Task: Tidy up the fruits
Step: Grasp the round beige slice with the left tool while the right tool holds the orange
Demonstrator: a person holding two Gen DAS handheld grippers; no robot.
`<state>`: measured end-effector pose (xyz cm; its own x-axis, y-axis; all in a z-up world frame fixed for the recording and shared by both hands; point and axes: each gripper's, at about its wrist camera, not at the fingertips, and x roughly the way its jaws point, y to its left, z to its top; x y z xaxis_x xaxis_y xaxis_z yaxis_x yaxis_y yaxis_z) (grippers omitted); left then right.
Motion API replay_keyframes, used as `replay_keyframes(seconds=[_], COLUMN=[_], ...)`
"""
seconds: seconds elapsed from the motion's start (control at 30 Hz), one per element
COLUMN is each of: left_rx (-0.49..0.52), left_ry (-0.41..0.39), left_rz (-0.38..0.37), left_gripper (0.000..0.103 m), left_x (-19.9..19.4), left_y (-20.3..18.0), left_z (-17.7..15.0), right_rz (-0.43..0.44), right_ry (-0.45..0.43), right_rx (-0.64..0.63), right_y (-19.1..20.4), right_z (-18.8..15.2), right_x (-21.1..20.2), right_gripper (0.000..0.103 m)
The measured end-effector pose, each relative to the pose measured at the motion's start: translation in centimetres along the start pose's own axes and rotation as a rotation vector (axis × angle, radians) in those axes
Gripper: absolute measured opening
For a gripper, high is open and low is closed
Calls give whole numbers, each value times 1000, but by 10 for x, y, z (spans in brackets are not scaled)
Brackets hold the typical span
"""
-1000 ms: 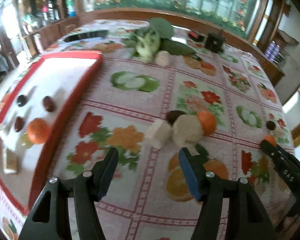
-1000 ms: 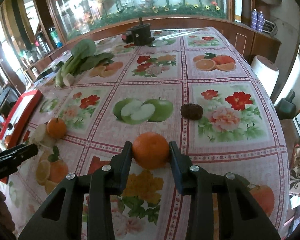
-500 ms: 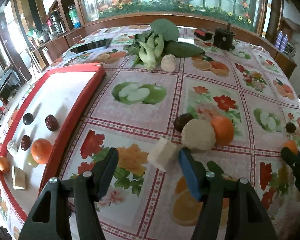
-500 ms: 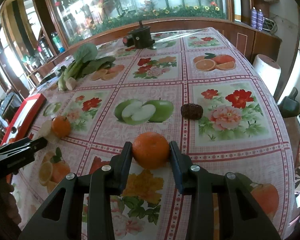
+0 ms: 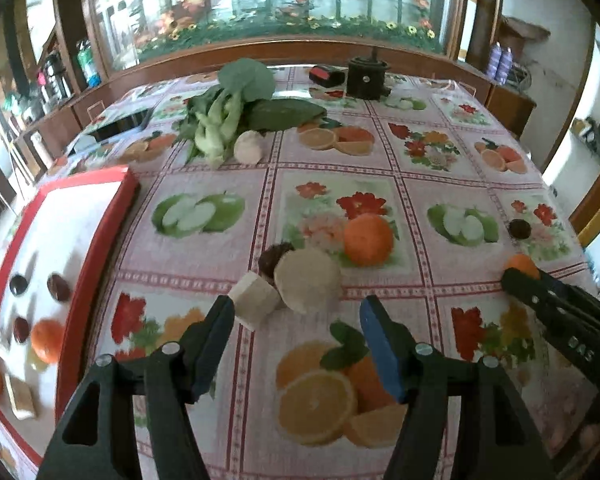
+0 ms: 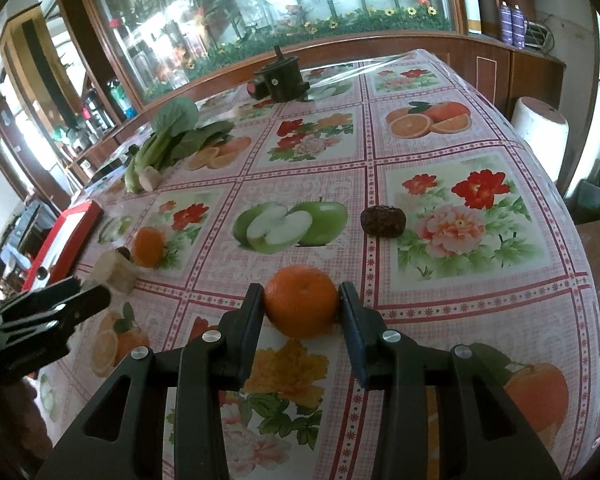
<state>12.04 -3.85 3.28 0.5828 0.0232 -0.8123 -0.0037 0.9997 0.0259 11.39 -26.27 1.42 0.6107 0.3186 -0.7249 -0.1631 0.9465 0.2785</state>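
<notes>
left hand-held gripper (image 5: 296, 312) opening, empty | pale block (image 5: 255, 298) at left fingertip — tray (image 5: 100, 240) edge well left

Tray (image 5: 100, 236) fruits blurred; its left edge apparently cropped.

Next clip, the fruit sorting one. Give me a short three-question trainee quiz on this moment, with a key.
1. Multiple choice: what is the right gripper shut on? A) orange B) banana C) lemon
2. True or false: the tray holds fruit.
3. Fill in: on the cloth just beyond the held orange lies a single ___ fruit.

Key: 1 A; 2 true; 3 dark.
</notes>
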Motion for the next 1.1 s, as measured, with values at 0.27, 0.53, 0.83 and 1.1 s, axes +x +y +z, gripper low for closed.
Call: replay_keyframes(seconds=[0.27,0.53,0.83,1.1], left_rx=[-7,4,16,9], left_ry=[25,7,49,-3], left_rz=[35,22,-87,-68], left_gripper=[73,63,21,65], left_x=[18,11,7,-1], left_y=[7,7,4,4], left_z=[17,9,1,15], right_rz=[11,-12,-32,-49], right_ry=[-2,2,27,40], right_rx=[8,-7,-12,-6], right_y=[-1,1,5,5], right_z=[0,1,-1,-1], right_x=[0,1,-3,-3], right_gripper=[38,37,36,36])
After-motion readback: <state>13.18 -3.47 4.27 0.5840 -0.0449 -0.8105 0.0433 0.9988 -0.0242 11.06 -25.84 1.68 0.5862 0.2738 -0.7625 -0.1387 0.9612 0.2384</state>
